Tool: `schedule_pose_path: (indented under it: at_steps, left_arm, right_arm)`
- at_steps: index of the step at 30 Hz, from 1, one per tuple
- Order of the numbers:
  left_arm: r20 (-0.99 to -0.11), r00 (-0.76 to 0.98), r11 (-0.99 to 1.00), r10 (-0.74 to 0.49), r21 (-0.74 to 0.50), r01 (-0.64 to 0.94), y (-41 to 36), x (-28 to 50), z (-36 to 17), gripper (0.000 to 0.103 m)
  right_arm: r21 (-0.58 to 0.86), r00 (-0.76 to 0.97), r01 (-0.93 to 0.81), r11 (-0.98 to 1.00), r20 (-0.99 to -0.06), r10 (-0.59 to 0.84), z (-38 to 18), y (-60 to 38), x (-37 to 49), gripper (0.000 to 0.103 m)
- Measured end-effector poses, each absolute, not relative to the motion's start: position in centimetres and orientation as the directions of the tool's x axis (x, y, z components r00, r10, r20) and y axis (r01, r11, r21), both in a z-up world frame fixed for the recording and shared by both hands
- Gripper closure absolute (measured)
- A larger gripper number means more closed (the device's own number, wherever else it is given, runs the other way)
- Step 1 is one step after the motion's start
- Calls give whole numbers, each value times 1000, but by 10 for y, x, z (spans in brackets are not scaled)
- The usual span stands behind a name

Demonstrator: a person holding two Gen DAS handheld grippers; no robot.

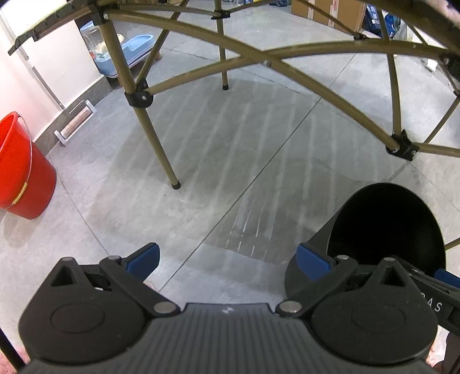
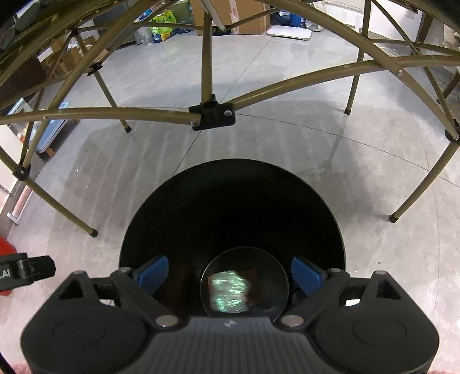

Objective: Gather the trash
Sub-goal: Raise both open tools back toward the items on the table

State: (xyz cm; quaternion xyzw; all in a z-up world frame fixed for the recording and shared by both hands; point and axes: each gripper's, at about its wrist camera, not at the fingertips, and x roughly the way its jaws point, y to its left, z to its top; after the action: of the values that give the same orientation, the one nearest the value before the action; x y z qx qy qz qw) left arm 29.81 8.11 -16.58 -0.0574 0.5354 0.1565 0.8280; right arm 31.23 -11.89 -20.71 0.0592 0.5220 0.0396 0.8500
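Observation:
A black round trash bin [image 2: 230, 201] stands on the grey floor under a folding table. My right gripper [image 2: 230, 276] hangs open over its mouth, blue pads [image 2: 152, 273] wide apart, nothing between them. Below, a crumpled shiny greenish wrapper [image 2: 228, 290] is inside the bin near its bottom, with a brownish scrap beside it. In the left wrist view the same bin [image 1: 385, 227] is at the lower right. My left gripper [image 1: 227, 259] is open over bare floor left of the bin, empty. A part of the right gripper [image 1: 437, 284] shows at the right edge.
Olive metal legs and crossbars of the folding table [image 1: 149, 135] span both views above the floor. A red bucket [image 1: 23, 169] stands by the wall at the left. Cardboard boxes [image 2: 244, 14] and bags sit at the far side of the room.

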Motion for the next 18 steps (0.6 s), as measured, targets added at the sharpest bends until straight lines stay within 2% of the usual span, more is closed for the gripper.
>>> schedule_pose_path:
  at_steps: [7, 11, 15, 18]
  left_arm:
    - [-827, 516, 948, 226, 64, -312, 71, 289, -129, 0]
    - [-769, 595, 951, 232, 50, -305, 64, 283, -107, 0]
    - [-731, 644, 955, 227, 37, -295, 60, 282, -91, 0]
    - [-703, 677, 959, 221, 29, -283, 56, 283, -79, 0]
  right_arm:
    - [103, 562, -21, 994, -821, 97, -172, -125, 300, 8]
    - [102, 661, -18, 995, -746, 88, -139, -135, 288, 8]
    - [116, 746, -28, 993, -659, 99, -109, -146, 276, 0]
    - [102, 807, -31, 994, -585, 85, -89, -152, 270, 0]
